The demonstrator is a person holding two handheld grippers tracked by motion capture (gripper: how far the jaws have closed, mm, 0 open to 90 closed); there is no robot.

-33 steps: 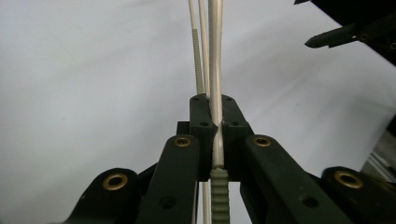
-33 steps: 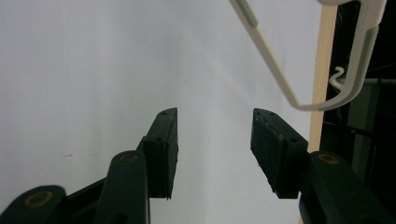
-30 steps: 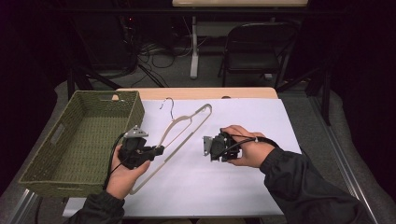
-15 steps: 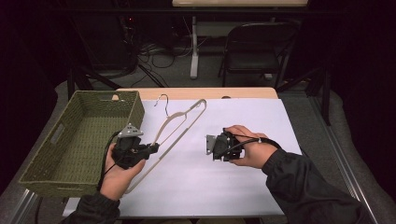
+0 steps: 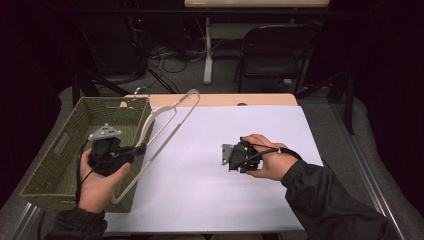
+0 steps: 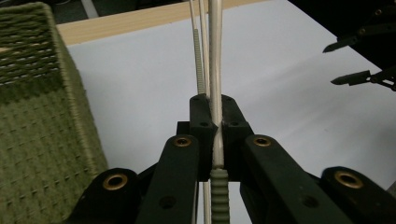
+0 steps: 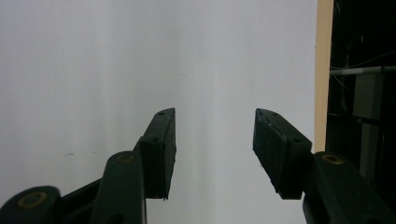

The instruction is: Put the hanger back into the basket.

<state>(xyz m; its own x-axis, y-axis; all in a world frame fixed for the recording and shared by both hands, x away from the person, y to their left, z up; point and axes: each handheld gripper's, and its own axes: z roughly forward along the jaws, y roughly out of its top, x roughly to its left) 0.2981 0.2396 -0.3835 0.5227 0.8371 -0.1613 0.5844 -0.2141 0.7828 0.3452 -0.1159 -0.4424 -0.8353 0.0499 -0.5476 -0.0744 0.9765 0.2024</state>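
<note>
A cream clothes hanger point(image 5: 172, 121) with a ribbed green grip section is held off the table by my left gripper point(image 5: 140, 149), which is shut on one of its thin bars. The hanger slants over the right wall of the green woven basket point(image 5: 59, 146), its metal hook near the basket's far right corner. In the left gripper view the jaws point(image 6: 213, 119) pinch the hanger bar point(image 6: 215, 65), with the basket wall point(image 6: 37, 98) on the left. My right gripper point(image 5: 226, 156) rests low over the white table cover, open and holding nothing point(image 7: 215, 140).
A white cover point(image 5: 210, 195) lies over the wooden table, whose bare edge point(image 5: 230, 99) shows at the back. A black folding chair point(image 5: 272, 52) and a table leg with cables stand beyond. The right gripper's fingertips point(image 6: 350, 60) show far right in the left gripper view.
My left gripper has carried the hanger to the left, so that it now slants over the basket's right wall. The right gripper has drifted slightly right and stays open.
</note>
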